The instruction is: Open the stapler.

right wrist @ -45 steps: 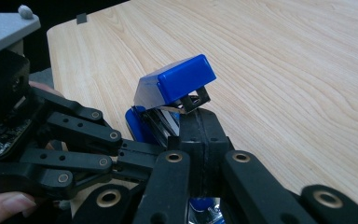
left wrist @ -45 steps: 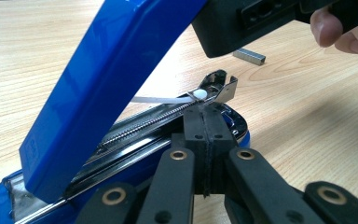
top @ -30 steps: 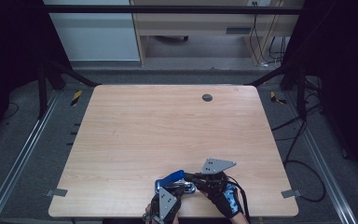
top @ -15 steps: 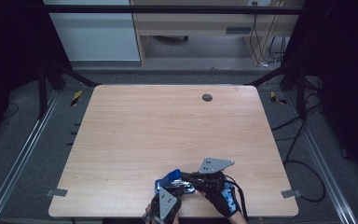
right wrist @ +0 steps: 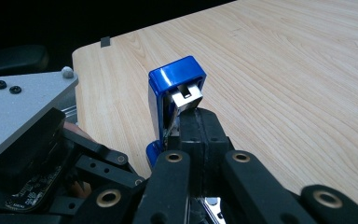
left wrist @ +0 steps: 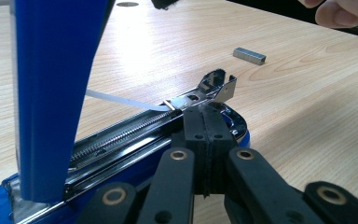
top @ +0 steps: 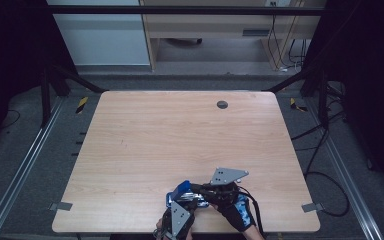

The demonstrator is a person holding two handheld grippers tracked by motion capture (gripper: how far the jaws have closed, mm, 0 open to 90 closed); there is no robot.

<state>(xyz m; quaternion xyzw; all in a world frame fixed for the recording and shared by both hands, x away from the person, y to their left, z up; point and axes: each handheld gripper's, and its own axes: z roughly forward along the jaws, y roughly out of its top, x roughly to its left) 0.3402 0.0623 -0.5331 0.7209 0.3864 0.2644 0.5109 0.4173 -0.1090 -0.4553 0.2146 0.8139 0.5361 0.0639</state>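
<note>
**Blue stapler opened at the near table edge, both grippers closed**

Seen in the high view: a blue stapler (top: 181, 191) close to the near edge of the wooden table (top: 180, 135), a little right of the middle, with the left gripper (top: 177, 215) and the right gripper (top: 215, 192) crowded against it. Left hand below, right hand (top: 240, 215) in a dark patterned glove coming in from the bottom edge.

Seen in the left gripper view: stapler swung open, blue cover (left wrist: 56, 93) raised steeply at the left, metal staple channel (left wrist: 135, 133) with its spring lying bare along the blue base on the table. Left gripper (left wrist: 204, 140) shut, pads pressed flat together with no visible gap, tips just against the front part of the channel; whether pinching the metal rail or only resting against it, could not be told. Small metal strip of staples (left wrist: 249, 55) lay on the wood farther off, well apart from the stapler.

Seen in the right gripper view: right gripper (right wrist: 200, 135) likewise closed pad to pad, tips touching the lower front of the raised blue cover (right wrist: 175, 93), beside its bright metal tongue (right wrist: 189, 98). Nothing clearly clamped between the pads.
</note>
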